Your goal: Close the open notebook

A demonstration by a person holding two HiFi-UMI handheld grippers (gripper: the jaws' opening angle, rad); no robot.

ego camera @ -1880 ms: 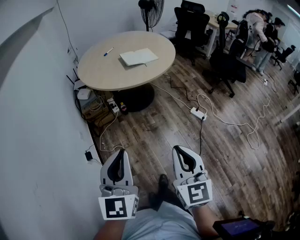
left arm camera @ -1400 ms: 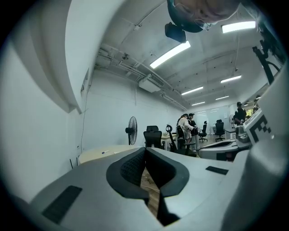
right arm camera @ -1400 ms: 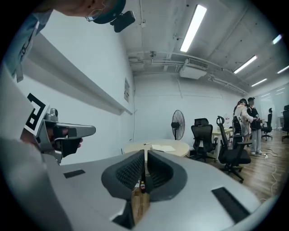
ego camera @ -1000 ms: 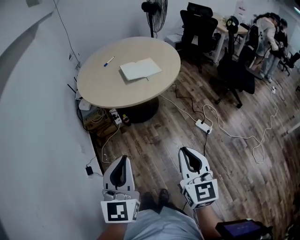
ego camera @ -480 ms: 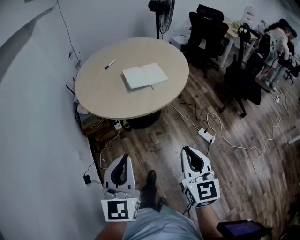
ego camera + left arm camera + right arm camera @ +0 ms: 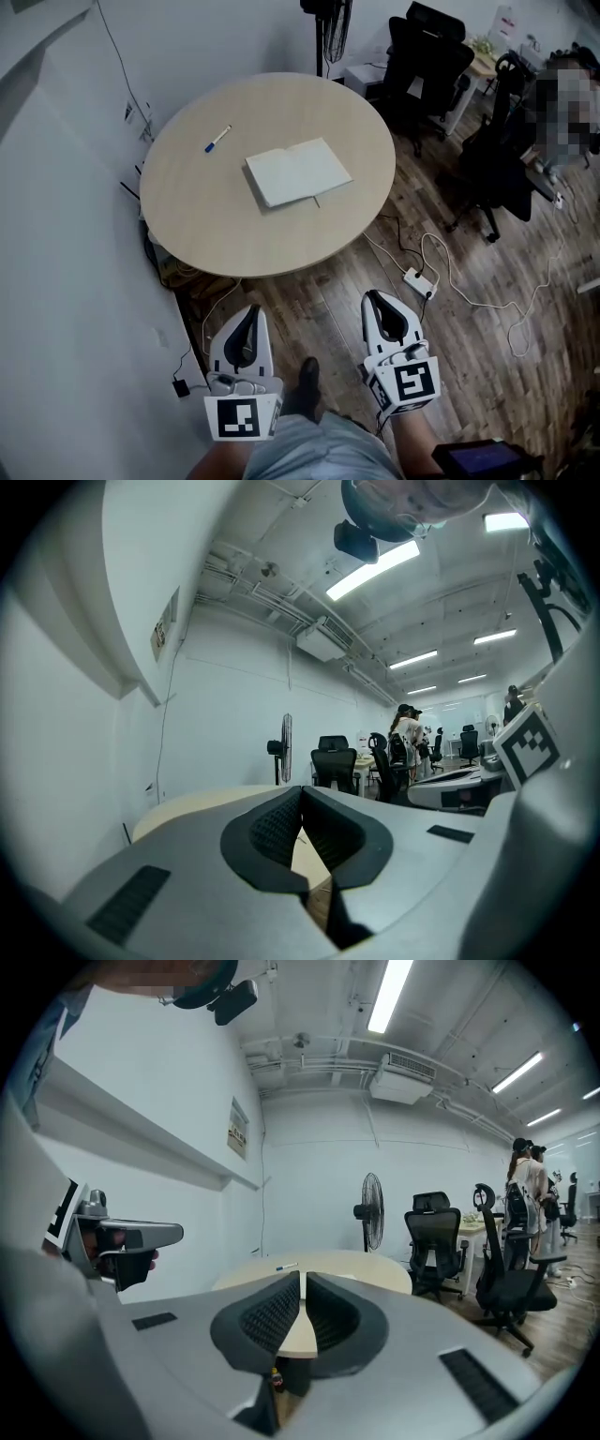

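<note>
The table (image 6: 234, 239) with the open notebook (image 6: 298, 172) lying flat at its middle looks nearer and larger than before. The left gripper (image 6: 249, 311) and right gripper (image 6: 373, 300) hang short of it, jaws together and empty. Only the head view shows the notebook's pages, and only the gripper views show the ceiling lights (image 6: 389, 993).

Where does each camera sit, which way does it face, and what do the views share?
Head view: on the person's head, looking steeply down at round table, open notebook, pen; shows left claw, right claw, a shoe.
Left gripper view: on the left claw, facing level over its shut jaws toward table, fan, chairs; right claw's marker cube at right.
Right gripper view: on the right claw, facing likewise; shut jaws, left claw at left.
Shared: all show the table; both gripper views the fan.
</note>
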